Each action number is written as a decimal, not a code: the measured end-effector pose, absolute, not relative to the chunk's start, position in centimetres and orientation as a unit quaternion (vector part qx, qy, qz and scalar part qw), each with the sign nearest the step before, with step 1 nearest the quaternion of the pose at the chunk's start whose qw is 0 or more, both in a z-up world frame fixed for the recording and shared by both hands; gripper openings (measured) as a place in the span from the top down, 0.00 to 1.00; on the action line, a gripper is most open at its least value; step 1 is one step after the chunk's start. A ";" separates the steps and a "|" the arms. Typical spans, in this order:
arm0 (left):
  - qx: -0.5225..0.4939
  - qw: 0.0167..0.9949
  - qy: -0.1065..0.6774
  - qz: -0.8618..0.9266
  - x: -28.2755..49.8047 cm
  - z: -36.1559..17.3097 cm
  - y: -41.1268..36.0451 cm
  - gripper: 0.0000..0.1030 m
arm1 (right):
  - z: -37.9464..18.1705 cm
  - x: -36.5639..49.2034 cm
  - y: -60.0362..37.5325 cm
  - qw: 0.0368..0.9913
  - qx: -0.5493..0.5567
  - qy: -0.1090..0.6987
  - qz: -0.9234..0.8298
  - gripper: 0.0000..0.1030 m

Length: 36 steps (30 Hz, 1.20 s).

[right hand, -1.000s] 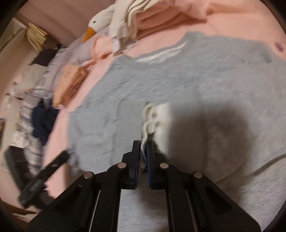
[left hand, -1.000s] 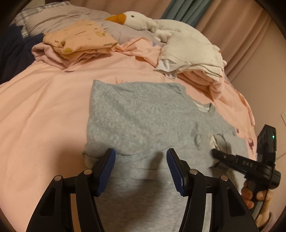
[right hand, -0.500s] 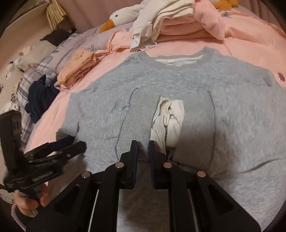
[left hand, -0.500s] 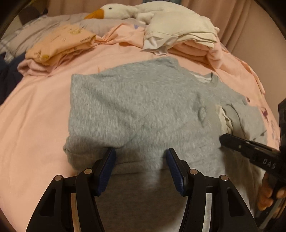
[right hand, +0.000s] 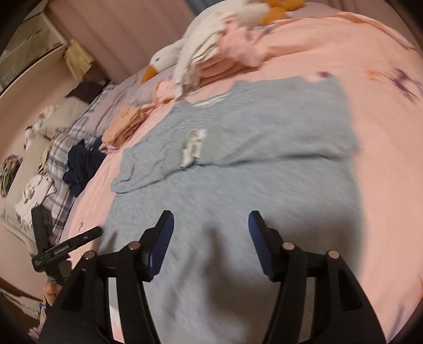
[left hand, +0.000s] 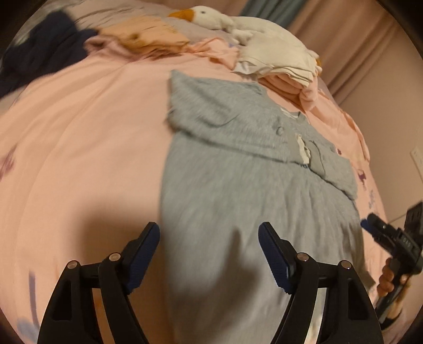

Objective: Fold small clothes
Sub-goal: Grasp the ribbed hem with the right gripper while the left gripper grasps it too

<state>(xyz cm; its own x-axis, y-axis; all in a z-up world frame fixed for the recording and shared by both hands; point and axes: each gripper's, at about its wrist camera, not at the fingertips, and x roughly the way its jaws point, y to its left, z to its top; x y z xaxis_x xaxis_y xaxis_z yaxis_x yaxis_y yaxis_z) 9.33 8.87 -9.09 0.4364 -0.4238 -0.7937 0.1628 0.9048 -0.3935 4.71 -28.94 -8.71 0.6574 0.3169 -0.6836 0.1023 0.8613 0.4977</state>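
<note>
Lying flat on the pink bedsheet (left hand: 79, 127), the grey knit short-sleeved garment (left hand: 238, 185) is spread lengthwise, its sleeved upper part folded down over the body so that a crosswise fold edge runs across it. A small white fabric label (left hand: 302, 148) shows at that fold near the middle of the chest, and the same label (right hand: 193, 144) appears in the right wrist view.

The left gripper (left hand: 208, 254) hovers over the lower hem end of the grey garment with its blue-padded fingers (left hand: 141, 256) spread wide and nothing between them; one finger is above the pink sheet just beside the cloth's edge, the other above the grey fabric. The right gripper (right hand: 210, 243) also stands wide open and empty above the lower part of the garment, casting a dark shadow on it.

At the far end of the bed a white plush goose with an orange beak (left hand: 211, 18) lies against a stack of folded white and pink clothes (left hand: 285, 63). A folded peach-coloured garment (right hand: 123, 124) and a crumpled dark navy cloth (right hand: 82, 164) sit well apart from the grey piece, toward the plaid bedding (right hand: 63, 148).
</note>
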 end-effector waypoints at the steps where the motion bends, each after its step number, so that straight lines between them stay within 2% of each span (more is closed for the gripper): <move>1: -0.142 0.835 0.502 -0.174 8.7 -9.2 9.5 0.26 | -8.6 3.7 -29.5 0.875 0.260 0.405 0.051 0.41; 8: -0.233 0.807 0.507 -0.194 5.2 -10.5 11.7 0.26 | -9.4 -2.9 -33.2 0.867 0.305 0.394 0.004 0.37; 13: -0.243 0.796 0.511 -0.216 3.9 -10.6 10.9 0.26 | -11.1 -5.4 -35.0 0.849 0.345 0.400 -0.014 0.37; 22: -0.252 0.785 0.517 -0.230 2.7 -11.0 10.0 0.26 | -13.0 -6.2 -33.1 0.822 0.365 0.436 0.033 0.37; 36: -0.316 0.745 0.522 -0.269 2.3 -11.8 10.7 0.26 | -14.5 -8.4 -33.1 0.771 0.468 0.418 0.109 0.37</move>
<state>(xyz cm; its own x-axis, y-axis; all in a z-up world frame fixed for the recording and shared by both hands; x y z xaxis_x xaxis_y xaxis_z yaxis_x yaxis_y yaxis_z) 2.30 10.74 -11.77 0.3103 -0.7302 -0.6087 0.0706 0.6562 -0.7513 -8.39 -33.07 -14.53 0.6268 0.5596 -0.5421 0.2224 0.5383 0.8129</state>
